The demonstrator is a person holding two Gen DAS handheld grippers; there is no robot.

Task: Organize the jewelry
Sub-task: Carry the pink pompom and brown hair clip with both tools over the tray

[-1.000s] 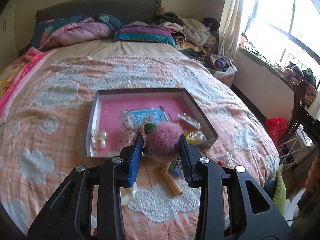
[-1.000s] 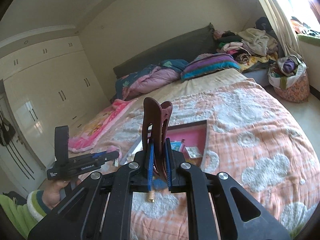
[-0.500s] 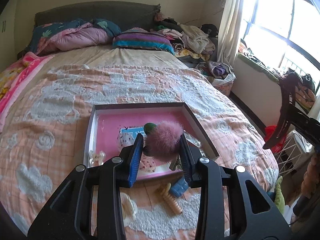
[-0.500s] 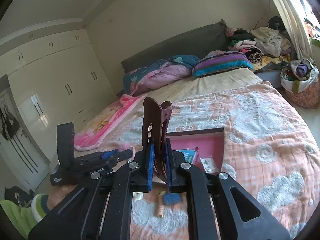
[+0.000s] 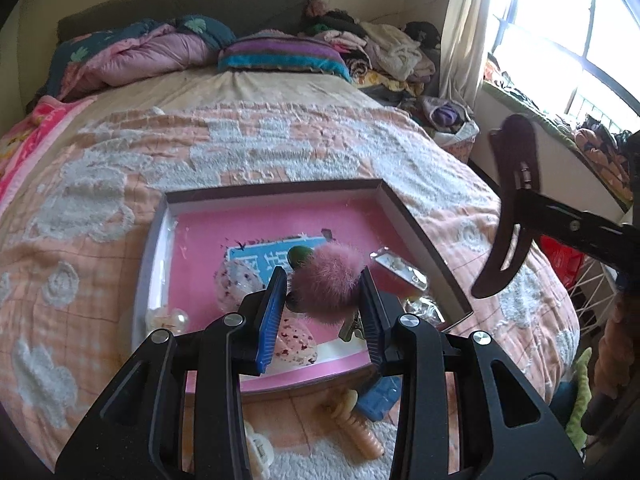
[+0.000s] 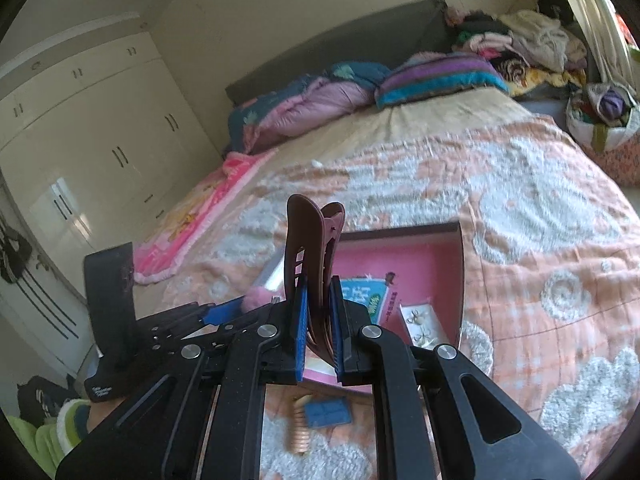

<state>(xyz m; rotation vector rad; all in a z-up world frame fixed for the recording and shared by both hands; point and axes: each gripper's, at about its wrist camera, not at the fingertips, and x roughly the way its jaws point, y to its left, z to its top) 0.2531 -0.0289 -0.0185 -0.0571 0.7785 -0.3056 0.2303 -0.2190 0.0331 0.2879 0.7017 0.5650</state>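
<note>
1. Left gripper, black with blue pads: clenched on a fluffy pink pom-pom hair clip, its metal clasp hanging out below the right pad.
2. Pom-pom held above the near half of a shallow dark-rimmed tray with a pink floor, set on a peach and white cloud-patterned bedspread.
3. Right gripper: pads pinched tight on the lower part of a long brown plastic hair claw, standing upright between them with its rounded tip well above the fingertips.
4. Same brown claw seen in the left wrist view at the right, hanging over the bedspread beyond the tray's right wall.
5. Inside the tray: a blue and white printed card, a speckled pink and white piece partly under the left pad, a clear bubble-like item at the near-left corner, small clear packets along the right wall.
6. On the bedspread just in front of the tray: a beige ribbed spiral hair tie and a small blue rectangular piece, the 2 touching or nearly so.
7. In the right wrist view, a green and white striped sleeve at lower left behind the left gripper's body.
</note>
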